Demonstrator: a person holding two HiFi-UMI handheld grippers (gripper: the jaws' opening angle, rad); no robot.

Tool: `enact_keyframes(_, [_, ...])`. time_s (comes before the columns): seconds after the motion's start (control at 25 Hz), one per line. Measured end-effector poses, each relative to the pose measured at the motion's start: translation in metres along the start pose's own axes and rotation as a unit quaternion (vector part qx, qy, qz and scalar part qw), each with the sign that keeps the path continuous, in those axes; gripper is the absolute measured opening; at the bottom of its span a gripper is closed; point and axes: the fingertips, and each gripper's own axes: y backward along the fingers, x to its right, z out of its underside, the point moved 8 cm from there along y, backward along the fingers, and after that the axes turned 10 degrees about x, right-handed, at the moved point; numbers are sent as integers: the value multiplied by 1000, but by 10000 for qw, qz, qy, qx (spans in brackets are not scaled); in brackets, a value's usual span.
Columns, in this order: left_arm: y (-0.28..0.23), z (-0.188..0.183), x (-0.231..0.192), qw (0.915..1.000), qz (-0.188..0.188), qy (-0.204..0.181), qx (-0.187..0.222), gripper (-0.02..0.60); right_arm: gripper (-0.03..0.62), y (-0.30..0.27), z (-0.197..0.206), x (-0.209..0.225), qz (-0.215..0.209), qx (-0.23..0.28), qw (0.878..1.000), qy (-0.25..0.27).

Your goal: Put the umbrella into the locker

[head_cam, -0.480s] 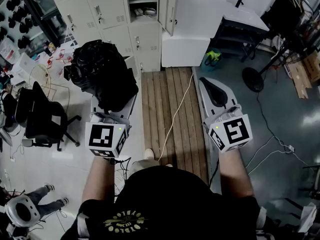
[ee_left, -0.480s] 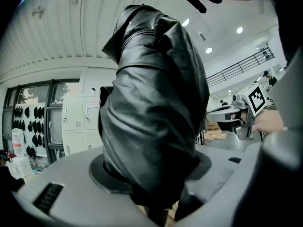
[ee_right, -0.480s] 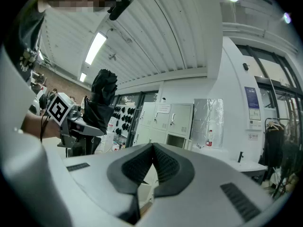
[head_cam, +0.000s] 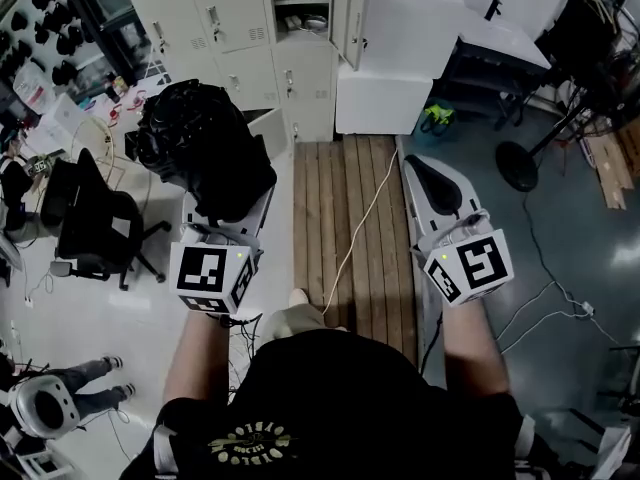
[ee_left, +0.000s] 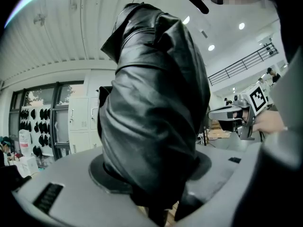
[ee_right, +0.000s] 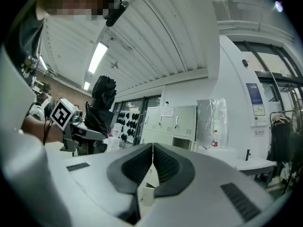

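A black folded umbrella (head_cam: 200,153) stands bunched up in my left gripper (head_cam: 226,204), which is shut on its lower part; the fingertips are hidden under the fabric. In the left gripper view the umbrella (ee_left: 151,112) fills the space between the two pads. My right gripper (head_cam: 418,166) is held level to the right of it, shut with nothing in it; its pads (ee_right: 142,167) meet along a thin line. The cream lockers (head_cam: 250,38) stand ahead, with one compartment (head_cam: 300,3) open at the top and its door (head_cam: 355,18) swung out.
A strip of wooden planks (head_cam: 345,218) leads to the lockers, and a pale cable (head_cam: 362,208) runs along it. A white cabinet (head_cam: 395,78) stands right of the lockers. A black office chair (head_cam: 90,228) is at the left and a fan base (head_cam: 518,164) at the right.
The head view has slid slightly toward the lockers, which now sit a bit lower in the picture. Both grippers keep their places and their grip.
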Motion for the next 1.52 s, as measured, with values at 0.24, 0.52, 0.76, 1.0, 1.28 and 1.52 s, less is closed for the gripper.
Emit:
enact_keyframes(0.24, [-3, 6, -9, 9999, 39, -108, 4, 265, 28, -12, 6, -8, -205, -65, 9997, 78])
enact_keyframes(0.52, [-12, 29, -31, 9997, 118, -221, 24, 265, 29, -37, 29, -14, -99, -18, 9999, 29])
enact_keyframes(0.76, [-34, 44, -72, 9998, 85, -163, -23, 265, 29, -79, 39, -11, -110, -88, 9999, 65])
enact_keyframes(1.0, [-75, 45, -118, 9999, 106, -53, -106, 267, 29, -141, 37, 3, -140, -207, 9997, 33])
enact_keyframes(1.28, [-95, 65, -146, 9995, 211, -145, -180, 267, 28, -175, 54, 1, -91, -175, 9998, -29])
enact_keyframes(1.52, [-104, 81, -161, 9993, 315, -132, -145, 267, 28, -188, 69, 0, -61, -149, 9999, -39])
